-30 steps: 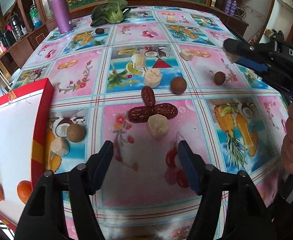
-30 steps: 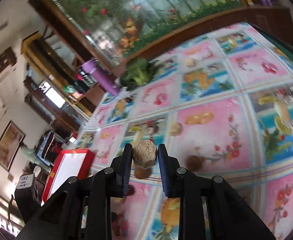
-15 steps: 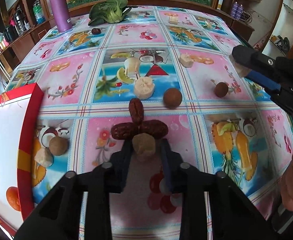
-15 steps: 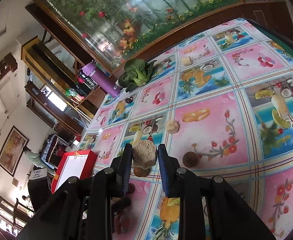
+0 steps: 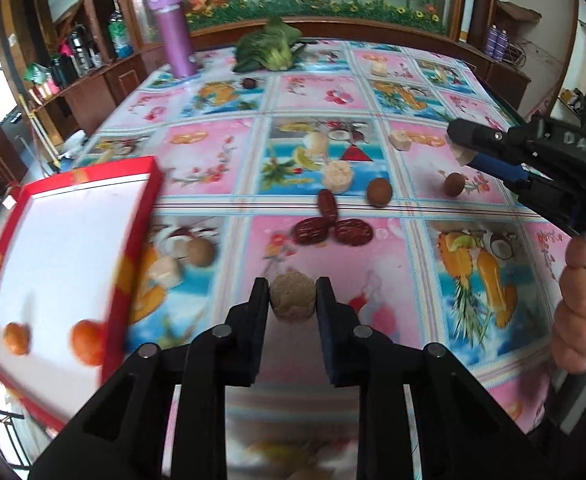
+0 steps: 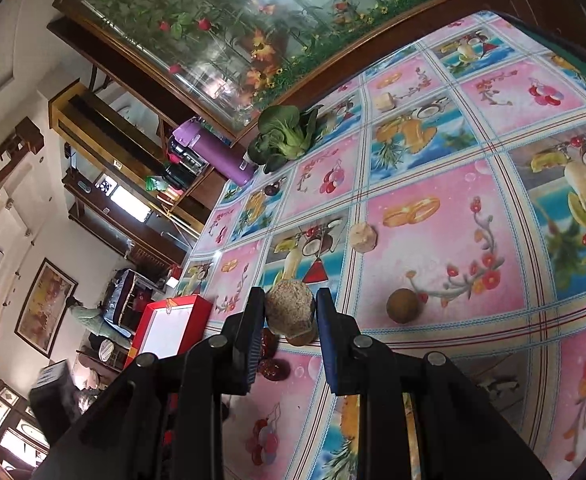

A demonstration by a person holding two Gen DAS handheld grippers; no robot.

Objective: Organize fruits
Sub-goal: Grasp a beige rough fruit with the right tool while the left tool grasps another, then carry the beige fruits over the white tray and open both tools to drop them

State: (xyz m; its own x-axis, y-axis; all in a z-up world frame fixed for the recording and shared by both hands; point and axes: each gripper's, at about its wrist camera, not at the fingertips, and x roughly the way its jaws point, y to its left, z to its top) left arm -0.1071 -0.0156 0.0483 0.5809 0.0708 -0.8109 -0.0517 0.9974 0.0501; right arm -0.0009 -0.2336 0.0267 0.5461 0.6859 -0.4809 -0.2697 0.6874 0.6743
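- Gripping a pale, rough-cut fruit chunk (image 5: 293, 297) in the left gripper (image 5: 293, 300), jaws closed narrow against its two sides, lifted clear of the fruit-print tablecloth (image 5: 393, 264).
- Clamping a second beige chunk (image 6: 289, 309) in the right gripper (image 6: 289, 312), likewise pinched on both sides, hanging above the cloth.
- Showing that right gripper from the left wrist view too, at the right edge, steered by a hand (image 5: 581, 304) on its handle.
- Lying just beyond the left gripper: three dark red dates (image 5: 331, 226), touching one another in a loose cluster.
- Sitting near the dates, farther back: a cut banana piece (image 5: 337, 177), a round brown fruit (image 5: 379, 191) beside it, another brown fruit (image 5: 454, 184) further right.
- Resting at left: a red-rimmed tray (image 5: 133, 236) with a white floor, holding two small oranges (image 5: 87, 342) near its close end.
- Lying just right of the tray's rim: one more brown fruit (image 5: 200, 252) touching a pale chunk (image 5: 167, 274).
- Standing at the far edge of the table: a purple bottle (image 5: 171, 36), with a leafy green vegetable (image 5: 269, 50) to its right.
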